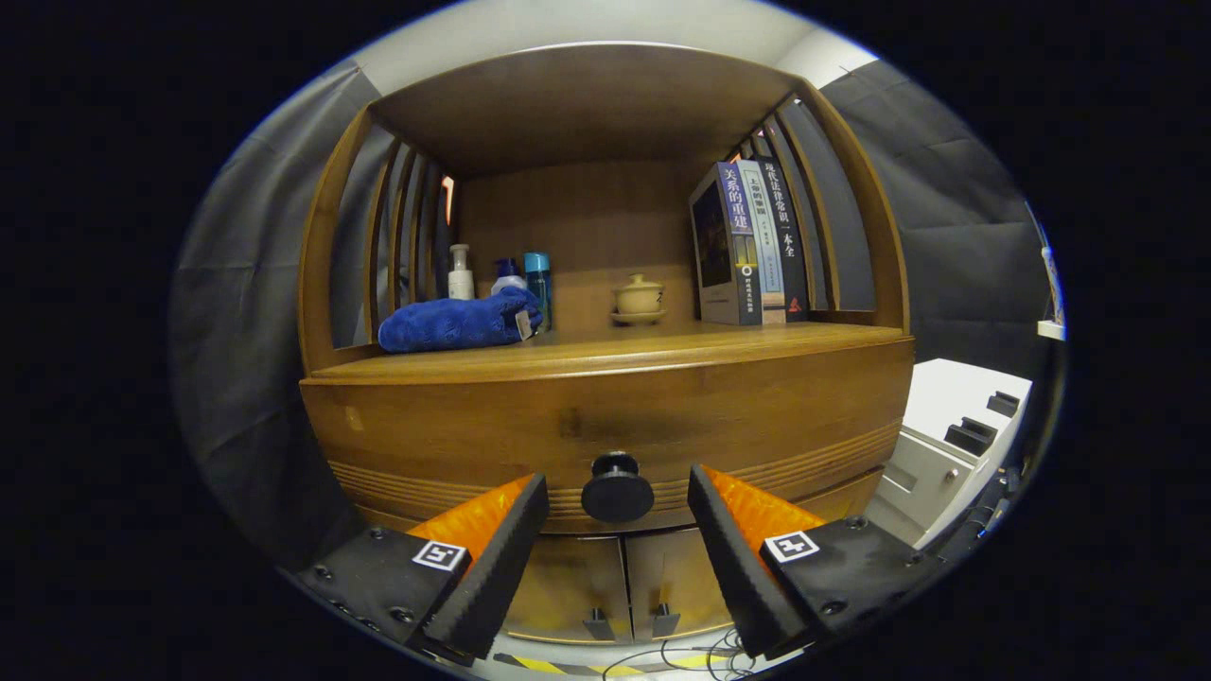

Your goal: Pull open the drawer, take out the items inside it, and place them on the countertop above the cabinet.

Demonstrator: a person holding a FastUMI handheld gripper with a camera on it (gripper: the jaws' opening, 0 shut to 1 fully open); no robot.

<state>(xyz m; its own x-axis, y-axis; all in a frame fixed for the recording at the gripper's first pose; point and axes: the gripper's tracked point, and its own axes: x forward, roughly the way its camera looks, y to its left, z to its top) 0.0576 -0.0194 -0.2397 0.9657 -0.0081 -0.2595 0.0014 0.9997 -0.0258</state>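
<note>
A: Where is the drawer (pixel 605 426)?
B: Straight ahead at twelve o'clock from the hand-held gripper (pixel 617 515); it is shut, its front flush under the cabinet's top; its round dark knob (pixel 617 492) sits in the gap between the two fingers, touching neither.

A: So the fingers are apart?
B: Yes, spread wide; one finger lies at nine o'clock of the knob, the other at three o'clock; nothing is clamped.

A: And the desk (pixel 605 352) above the drawer?
B: It carries a blue towel (pixel 459 323) at about ten o'clock from the knob; behind the towel stand a white bottle (pixel 461 272), a pump bottle (pixel 508 275) and a teal bottle (pixel 538 279); a small lidded cup on a saucer (pixel 639 299) sits near twelve o'clock; upright books (pixel 752 246) stand at one o'clock against the slatted side.

A: Below the drawer?
B: Two cabinet doors (pixel 620 582) with small handles at six o'clock; cables (pixel 705 654) lie on the floor; a white unit (pixel 956 440) stands at three o'clock beside the cabinet.
</note>
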